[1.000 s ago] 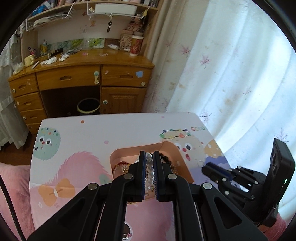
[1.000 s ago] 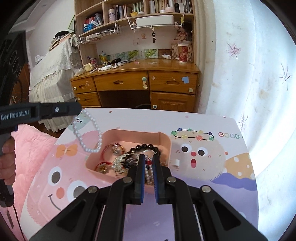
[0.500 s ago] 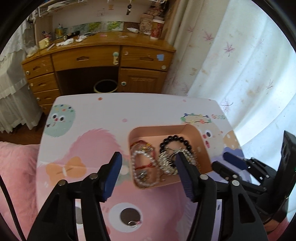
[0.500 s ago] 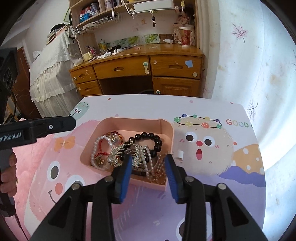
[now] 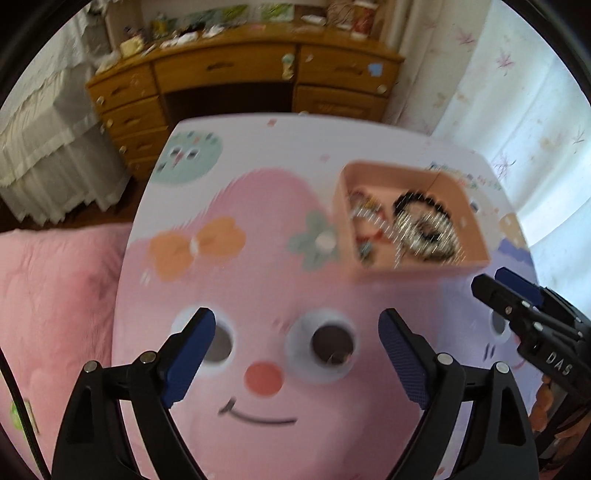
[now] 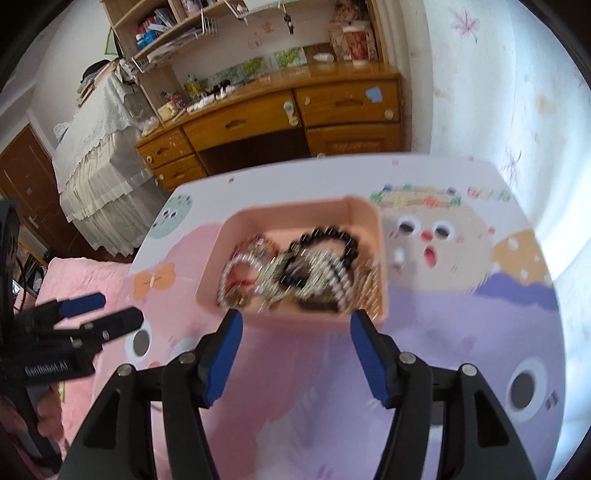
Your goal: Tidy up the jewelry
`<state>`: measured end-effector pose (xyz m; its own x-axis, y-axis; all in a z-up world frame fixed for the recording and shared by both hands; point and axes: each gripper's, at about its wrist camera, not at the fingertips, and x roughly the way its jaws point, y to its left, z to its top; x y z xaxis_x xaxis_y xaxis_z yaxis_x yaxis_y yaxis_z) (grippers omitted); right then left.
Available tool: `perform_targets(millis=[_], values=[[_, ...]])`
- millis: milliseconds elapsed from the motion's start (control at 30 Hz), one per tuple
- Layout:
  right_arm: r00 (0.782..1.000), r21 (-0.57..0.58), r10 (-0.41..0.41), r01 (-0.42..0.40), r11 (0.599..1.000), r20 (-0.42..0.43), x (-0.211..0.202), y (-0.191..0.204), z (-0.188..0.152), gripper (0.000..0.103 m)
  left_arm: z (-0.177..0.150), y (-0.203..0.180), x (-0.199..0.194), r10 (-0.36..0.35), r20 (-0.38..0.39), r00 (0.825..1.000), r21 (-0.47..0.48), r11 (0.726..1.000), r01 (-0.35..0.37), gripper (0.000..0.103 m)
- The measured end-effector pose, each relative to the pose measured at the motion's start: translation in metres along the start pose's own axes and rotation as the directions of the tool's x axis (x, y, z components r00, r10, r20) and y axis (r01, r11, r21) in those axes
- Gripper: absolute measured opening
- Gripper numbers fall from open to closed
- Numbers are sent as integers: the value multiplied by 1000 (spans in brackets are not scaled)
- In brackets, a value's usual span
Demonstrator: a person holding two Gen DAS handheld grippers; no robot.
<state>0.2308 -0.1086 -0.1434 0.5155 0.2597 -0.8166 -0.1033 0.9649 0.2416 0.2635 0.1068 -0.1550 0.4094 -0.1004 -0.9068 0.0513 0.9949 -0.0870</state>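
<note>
A pink tray [image 6: 364, 221] sits on the cartoon-print table [image 6: 461, 332], holding a black bead bracelet [image 6: 332, 236], a pearl strand [image 6: 236, 266] and silvery pieces [image 6: 314, 269]. It also shows in the left wrist view [image 5: 384, 170] at upper right, blurred. My right gripper [image 6: 295, 347] is open and empty, just short of the tray's near wall. My left gripper [image 5: 297, 354] is open wide and empty over the pink face print, well left of and short of the tray. Each gripper appears in the other's view: the right one [image 5: 524, 306] and the left one [image 6: 96, 314].
A wooden desk [image 6: 280, 110] with drawers stands beyond the table, shelves [image 6: 177, 29] above it. A pink quilt [image 5: 55, 295] lies left of the table. White curtains [image 5: 517, 92] hang at right. A lace-covered bed [image 6: 99, 147] is at far left.
Both grippers have opened wide and pulled back from the tray. The left one let the pearl strand go into the tray and moved left.
</note>
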Motion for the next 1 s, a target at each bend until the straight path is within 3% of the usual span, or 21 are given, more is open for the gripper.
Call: perform_targets(millis=[300, 467, 600, 800, 1000], values=[[985, 9, 1, 1, 1000, -172, 22, 35, -37, 61, -52, 34, 2, 94, -77, 993, -36, 995, -97, 89], [975, 18, 49, -47, 999, -217, 36, 54, -46, 61, -70, 49, 0, 93, -103, 990, -93, 990, -102, 89], [973, -55, 23, -37, 998, -229, 52, 73, -46, 61, -82, 58, -3, 96, -113, 989, -147, 983, -113, 89], [965, -143, -9, -30, 989, -262, 75, 89, -46, 35, -99, 70, 1, 84, -144, 986, -227, 967, -115, 89], [962, -173, -26, -22, 985, -270, 82, 94, -47, 23, -102, 78, 7, 102, -168, 980, -259, 955, -144, 89]])
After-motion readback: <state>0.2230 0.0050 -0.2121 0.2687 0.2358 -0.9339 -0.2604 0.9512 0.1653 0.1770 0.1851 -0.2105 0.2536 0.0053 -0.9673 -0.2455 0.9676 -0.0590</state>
